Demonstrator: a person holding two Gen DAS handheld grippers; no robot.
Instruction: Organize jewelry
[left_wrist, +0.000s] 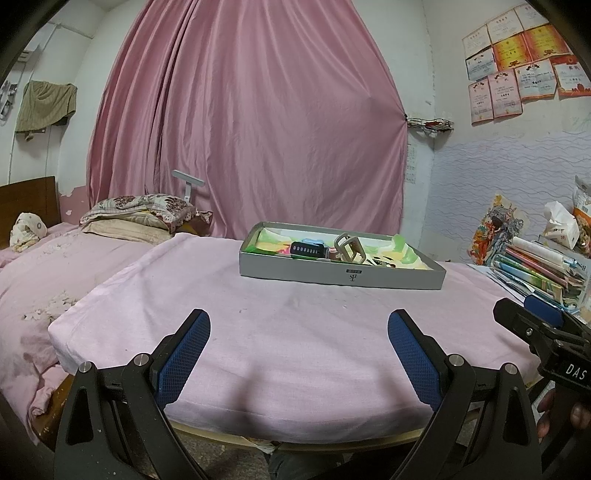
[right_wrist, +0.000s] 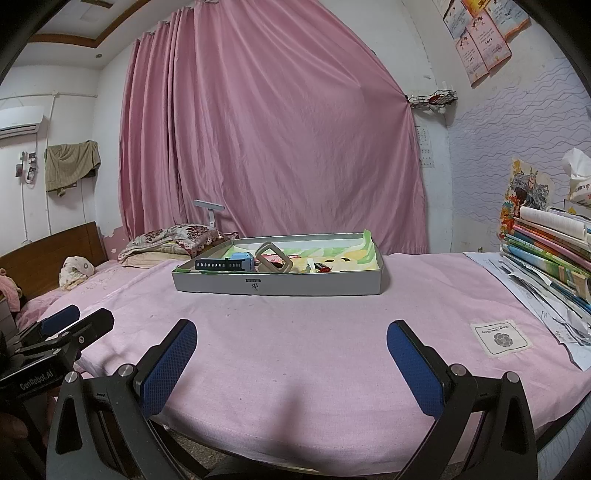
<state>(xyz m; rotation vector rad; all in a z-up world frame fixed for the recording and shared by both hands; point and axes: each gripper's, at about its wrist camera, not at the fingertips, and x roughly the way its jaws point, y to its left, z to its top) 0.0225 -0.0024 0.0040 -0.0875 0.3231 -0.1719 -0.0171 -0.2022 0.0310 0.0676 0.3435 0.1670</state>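
A shallow grey box (left_wrist: 340, 275) stands on the pink-covered table; it also shows in the right wrist view (right_wrist: 280, 286). Inside it lie a dark watch strap with a blue watch (left_wrist: 308, 248) (right_wrist: 227, 263), a beige strap loop (left_wrist: 350, 246) (right_wrist: 272, 257) and small dark pieces (right_wrist: 327, 268). My left gripper (left_wrist: 298, 332) is open and empty, well short of the box near the table's front edge. My right gripper (right_wrist: 291, 341) is open and empty, also short of the box. Each gripper shows at the edge of the other's view (left_wrist: 532, 314) (right_wrist: 74, 319).
A stack of books and papers (right_wrist: 546, 254) (left_wrist: 535, 269) lies at the table's right side, with a tissue pack (left_wrist: 561, 225) behind. A cloth label (right_wrist: 500, 338) sits on the table cover at right. A bed with pillows (left_wrist: 136, 218) lies to the left; a pink curtain hangs behind.
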